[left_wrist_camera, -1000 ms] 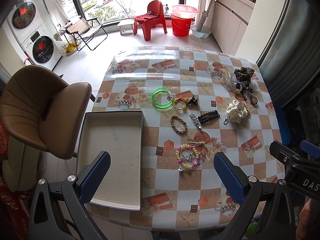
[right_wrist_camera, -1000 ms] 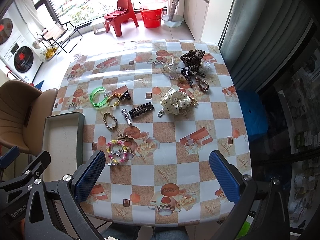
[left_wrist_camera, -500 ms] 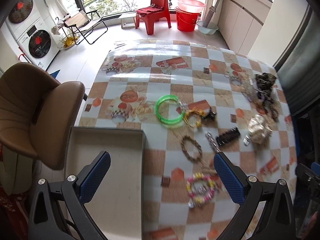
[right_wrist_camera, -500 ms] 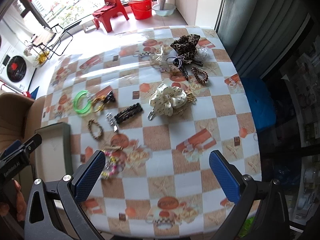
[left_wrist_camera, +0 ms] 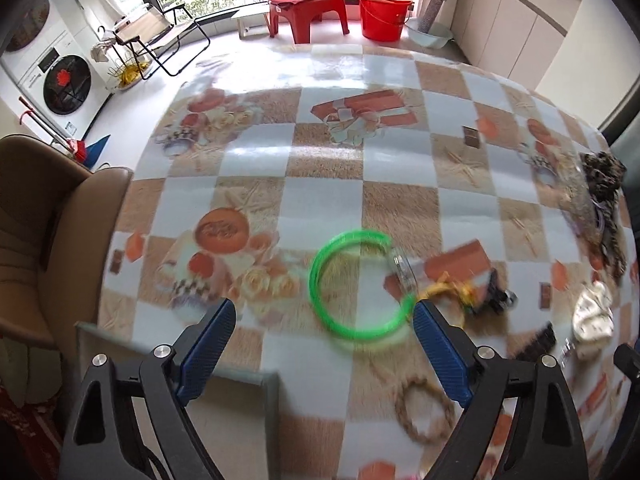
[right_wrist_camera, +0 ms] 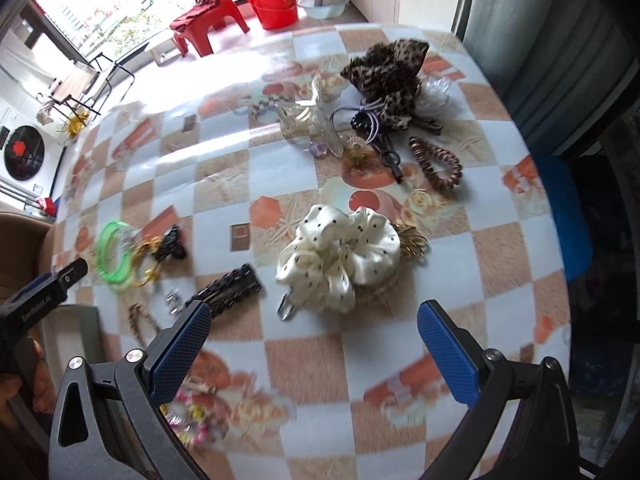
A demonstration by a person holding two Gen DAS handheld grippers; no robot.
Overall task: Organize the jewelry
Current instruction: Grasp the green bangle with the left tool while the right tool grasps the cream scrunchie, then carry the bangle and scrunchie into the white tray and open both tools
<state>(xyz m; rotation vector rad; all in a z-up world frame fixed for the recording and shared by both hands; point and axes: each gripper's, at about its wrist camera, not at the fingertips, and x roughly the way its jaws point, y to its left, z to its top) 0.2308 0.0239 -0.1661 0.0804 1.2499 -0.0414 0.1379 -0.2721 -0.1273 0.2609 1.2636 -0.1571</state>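
Observation:
Jewelry and hair pieces lie spread on a checked tablecloth. My left gripper hangs low over the green bangles; its jaws are closing, still wide, the pads off the bangles and nothing gripped. A yellow ring, a braided bracelet and the grey tray lie close by. My right gripper stands open just in front of the cream dotted scrunchie. To its left a black beaded clip lies on the cloth, and the left gripper's body shows there too.
A leopard scrunchie, a brown spiral hair tie and clear clips lie at the table's far right. A colourful bead bracelet sits near the front edge. A brown chair stands to the left of the table.
Both grippers have come down and forward over the table, so the items look much larger. The left one now frames the green bangles, the right one the cream scrunchie. The left jaws have narrowed slightly.

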